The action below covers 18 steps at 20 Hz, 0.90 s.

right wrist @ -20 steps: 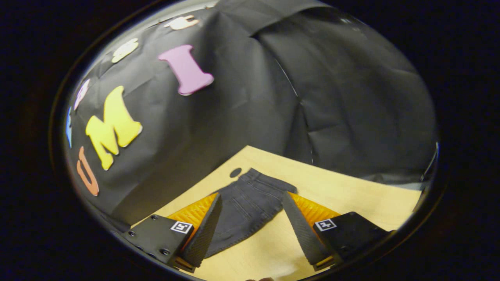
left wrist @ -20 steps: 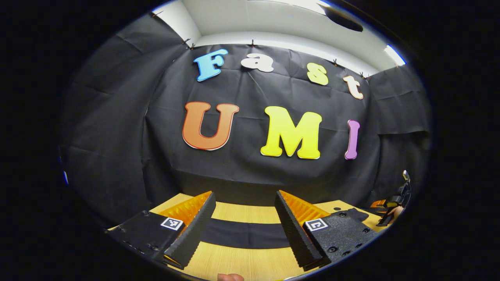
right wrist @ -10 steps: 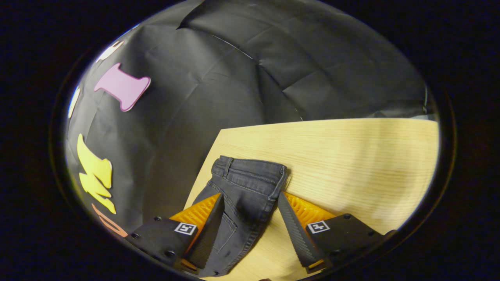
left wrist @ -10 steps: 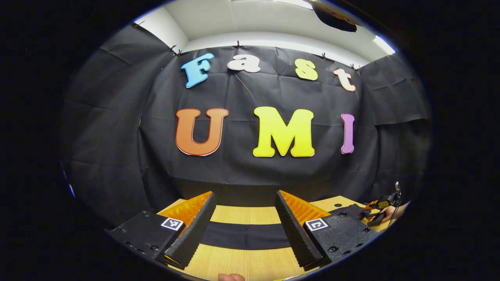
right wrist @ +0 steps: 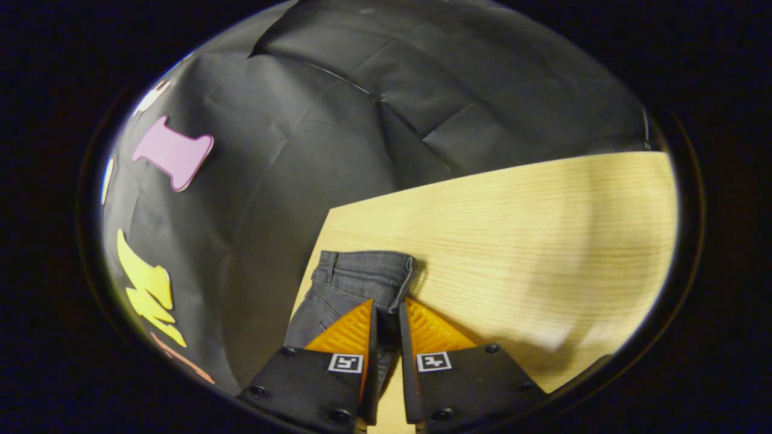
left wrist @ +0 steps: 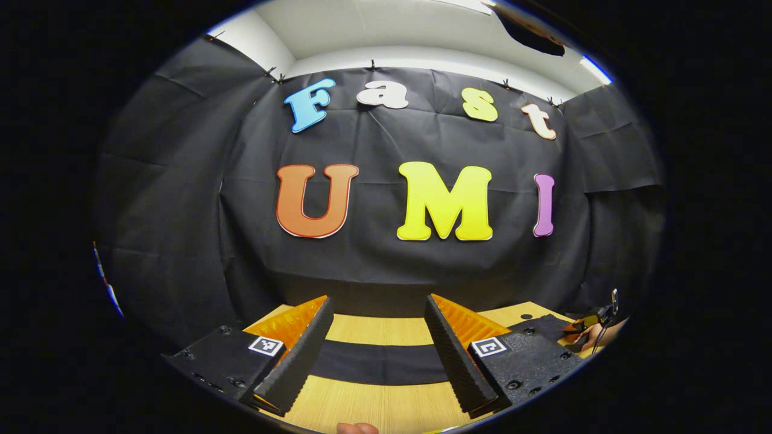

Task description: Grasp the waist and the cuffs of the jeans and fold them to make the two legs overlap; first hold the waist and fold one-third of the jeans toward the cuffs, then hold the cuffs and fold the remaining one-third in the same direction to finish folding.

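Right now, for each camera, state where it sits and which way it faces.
Left gripper view: rides the left gripper, held low over the wooden table, facing the booth's wall; its open fingers frame a dark band of jeans; a fingertip shows at the bottom edge.
Right gripper view: rides the right gripper, tilted down at the table's corner, fingers closed on the jeans' waist.
Shared: jeans, table, wall; the left gripper view also catches the other gripper and hand far right.
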Available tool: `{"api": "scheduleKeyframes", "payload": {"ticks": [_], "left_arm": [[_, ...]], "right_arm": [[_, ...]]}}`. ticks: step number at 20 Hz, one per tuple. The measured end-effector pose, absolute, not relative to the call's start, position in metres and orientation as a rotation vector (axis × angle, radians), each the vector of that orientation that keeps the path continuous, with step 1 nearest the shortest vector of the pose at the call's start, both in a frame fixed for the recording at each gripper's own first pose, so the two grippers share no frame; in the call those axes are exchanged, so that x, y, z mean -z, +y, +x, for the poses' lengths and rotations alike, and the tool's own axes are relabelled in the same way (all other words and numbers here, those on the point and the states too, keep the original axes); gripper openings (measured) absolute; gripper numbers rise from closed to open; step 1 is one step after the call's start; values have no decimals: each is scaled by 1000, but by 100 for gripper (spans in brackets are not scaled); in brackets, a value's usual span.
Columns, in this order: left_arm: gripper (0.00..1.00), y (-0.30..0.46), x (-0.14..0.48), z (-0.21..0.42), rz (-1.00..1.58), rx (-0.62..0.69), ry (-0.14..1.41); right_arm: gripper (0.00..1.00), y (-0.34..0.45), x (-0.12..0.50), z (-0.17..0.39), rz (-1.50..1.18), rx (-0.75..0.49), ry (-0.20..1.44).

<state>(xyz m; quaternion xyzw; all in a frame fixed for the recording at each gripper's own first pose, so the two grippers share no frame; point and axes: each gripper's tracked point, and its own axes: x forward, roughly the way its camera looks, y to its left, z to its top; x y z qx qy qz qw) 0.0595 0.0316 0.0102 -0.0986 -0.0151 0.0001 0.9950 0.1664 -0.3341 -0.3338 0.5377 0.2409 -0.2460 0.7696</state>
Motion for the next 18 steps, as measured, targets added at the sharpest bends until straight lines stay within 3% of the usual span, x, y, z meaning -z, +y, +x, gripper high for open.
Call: {"api": "scheduleKeyframes", "payload": {"ticks": [1,2,4,5,9,18], "left_arm": [[97,34,-10,59,-206,-6,-27],[97,37,-10,59,-214,-9,-29],[98,44,-10,58,-219,-14,-31],[97,48,-9,58,-219,-16,-32],[97,61,-4,59,-245,-16,-31],[97,109,15,57,-295,-52,-24]], "right_arm": [[12,-333,332,166,1155,535,526],[16,-334,327,167,1129,545,526],[1,-329,305,175,1039,512,509],[6,-328,290,177,990,486,496],[6,-306,230,178,826,366,428],[5,-161,106,185,536,53,280]]}}
